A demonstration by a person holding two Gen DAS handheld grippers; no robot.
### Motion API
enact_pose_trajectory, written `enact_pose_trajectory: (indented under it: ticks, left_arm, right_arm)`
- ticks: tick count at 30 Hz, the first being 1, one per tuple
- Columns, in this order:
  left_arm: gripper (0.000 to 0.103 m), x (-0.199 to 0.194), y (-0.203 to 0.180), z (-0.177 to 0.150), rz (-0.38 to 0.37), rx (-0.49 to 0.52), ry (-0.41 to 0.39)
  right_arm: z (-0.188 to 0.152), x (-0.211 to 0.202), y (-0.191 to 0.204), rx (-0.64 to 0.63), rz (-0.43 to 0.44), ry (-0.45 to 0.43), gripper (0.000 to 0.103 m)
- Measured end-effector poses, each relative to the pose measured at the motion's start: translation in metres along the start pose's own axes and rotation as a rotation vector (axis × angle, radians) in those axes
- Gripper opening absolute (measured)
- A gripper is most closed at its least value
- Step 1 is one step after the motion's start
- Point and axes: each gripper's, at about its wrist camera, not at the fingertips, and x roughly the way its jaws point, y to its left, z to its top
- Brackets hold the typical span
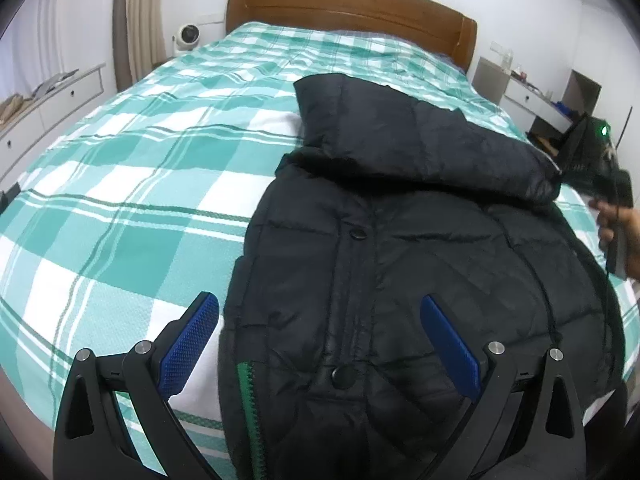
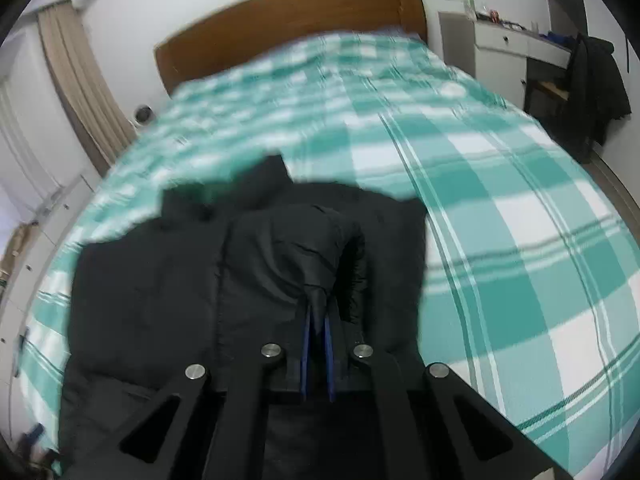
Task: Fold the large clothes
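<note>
Soft, even indoor light, no harsh glare. Left wrist view was sharp; right wrist view had motion blur, worst upper left. Fisheye corners went black.

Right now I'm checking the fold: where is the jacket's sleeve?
The sleeve lies folded across the black jacket near its collar end, on the checked bed; its cuff end is pinched in the right gripper.

- The left tool (image 1: 320, 340) has matte black, triangular cut-out arms with round silver pins at the pivots.
- Its fingers (image 1: 188, 344) carry bright blue pads with a fine knurled texture.
- The right tool (image 2: 318, 320) shows the same black frame, four silver pins and thin blue pads.
- At 3 o'clock in the left wrist view, its black body bears a green light, gripped by a hand (image 1: 612, 232).
</note>
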Motion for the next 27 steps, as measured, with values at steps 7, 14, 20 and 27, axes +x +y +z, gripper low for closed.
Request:
enact_pose_trajectory:
  ticks: [7,14,20,27]
  left_arm:
    - [0.101,0.007,-0.004,0.044,-0.027,0.045,-0.022]
    - [0.101,0.07,-0.06,0.147,-0.129,0.186,-0.063]
    - [0.099,0.197,-0.088,0.154,-0.065,0.227,0.197]
    - [0.102,0.213,-0.085,0.145,-0.053,0.2,0.214]
  right_arm:
    - [-0.008,0.01,-0.011,0.039,0.006,0.031,0.054]
    - [0.004,-0.053,0.026,-0.119,-0.011,-0.191,0.062]
    - [-0.003,0.018,0.057,-0.233,0.069,0.018,0.062]
    - [-0.022,0.055,0.047,-0.193,0.095,0.06,0.062]
